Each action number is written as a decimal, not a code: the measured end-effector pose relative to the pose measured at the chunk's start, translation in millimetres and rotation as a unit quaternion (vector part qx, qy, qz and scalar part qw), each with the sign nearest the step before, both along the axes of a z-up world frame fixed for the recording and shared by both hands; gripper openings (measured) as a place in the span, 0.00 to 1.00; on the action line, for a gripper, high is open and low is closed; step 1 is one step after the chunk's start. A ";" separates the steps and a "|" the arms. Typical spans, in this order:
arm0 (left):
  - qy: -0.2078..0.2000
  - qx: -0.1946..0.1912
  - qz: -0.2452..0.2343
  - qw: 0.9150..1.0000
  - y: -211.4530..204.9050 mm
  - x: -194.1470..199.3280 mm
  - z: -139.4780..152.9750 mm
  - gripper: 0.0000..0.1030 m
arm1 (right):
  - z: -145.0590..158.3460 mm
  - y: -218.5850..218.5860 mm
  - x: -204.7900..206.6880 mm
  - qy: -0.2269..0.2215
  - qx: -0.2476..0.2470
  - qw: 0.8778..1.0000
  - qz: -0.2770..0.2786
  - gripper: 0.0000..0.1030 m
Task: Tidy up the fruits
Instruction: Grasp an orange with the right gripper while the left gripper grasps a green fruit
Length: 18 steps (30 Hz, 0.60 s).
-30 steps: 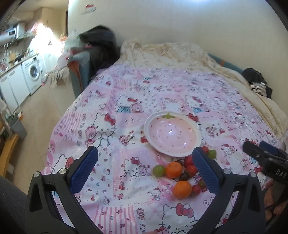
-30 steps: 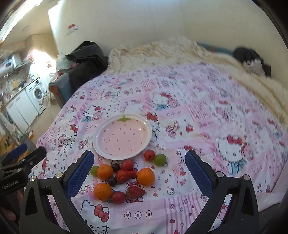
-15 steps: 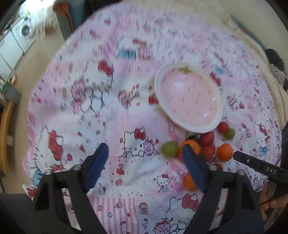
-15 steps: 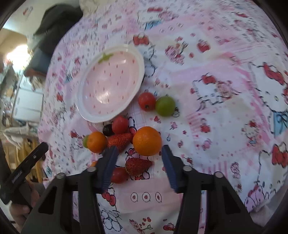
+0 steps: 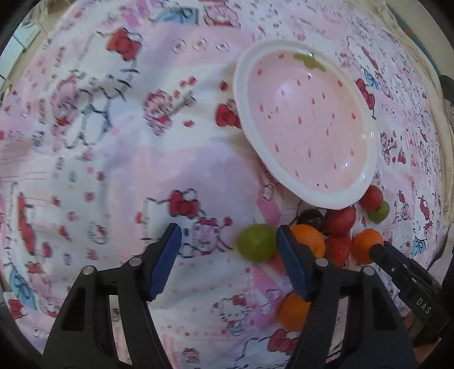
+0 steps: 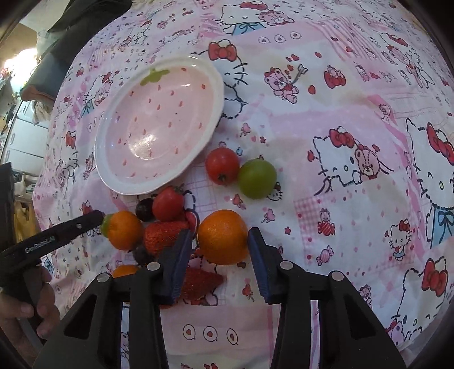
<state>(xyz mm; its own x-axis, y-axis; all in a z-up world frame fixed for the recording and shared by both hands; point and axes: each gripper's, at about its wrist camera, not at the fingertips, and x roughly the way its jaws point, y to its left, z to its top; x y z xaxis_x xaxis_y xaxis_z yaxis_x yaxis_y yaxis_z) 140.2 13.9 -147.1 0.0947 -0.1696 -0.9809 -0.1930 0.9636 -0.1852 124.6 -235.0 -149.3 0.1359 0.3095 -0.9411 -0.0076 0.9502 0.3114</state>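
An empty pink strawberry-print plate [image 6: 113, 173] [image 5: 369, 159] lies on the Hello Kitty bedspread [image 6: 326, 119]. Below it lie several loose fruits. My right gripper [image 6: 220, 244] is open with its pads either side of an orange [image 6: 222, 237], close to its sides. A strawberry [image 6: 161, 235], a red tomato [image 6: 222, 166] and a green fruit [image 6: 257, 178] lie around. My left gripper [image 5: 228, 247] is open, low over the spread, with a green fruit [image 5: 255, 241] just inside its right pad [image 5: 289, 255]. Another orange [image 5: 309, 241] sits behind that pad.
The right gripper's tip [image 5: 397, 264] shows at the right of the left wrist view, over the fruit pile. The left gripper's tip [image 6: 71, 230] and the hand holding it show at the left of the right wrist view. Dark clothes [image 6: 76, 25] lie beyond the bed.
Both grippers have come down and forward toward the fruit pile. The right one has narrowed around the orange. The left one has narrowed and come beside the green fruit.
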 end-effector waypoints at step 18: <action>0.023 -0.050 0.029 0.998 -3.4 -0.6 -16.1 0.29 | 1.8 -5.7 2.6 -0.011 0.009 1.000 -0.010 0.39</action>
<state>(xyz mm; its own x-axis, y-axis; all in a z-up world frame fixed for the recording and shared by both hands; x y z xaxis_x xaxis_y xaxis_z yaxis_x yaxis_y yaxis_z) 139.6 10.4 -163.1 0.0623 -0.2618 -0.9631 -0.2578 0.9280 -0.2689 127.2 -240.7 -147.6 0.1632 0.3230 -0.9322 0.0047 0.9446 0.3281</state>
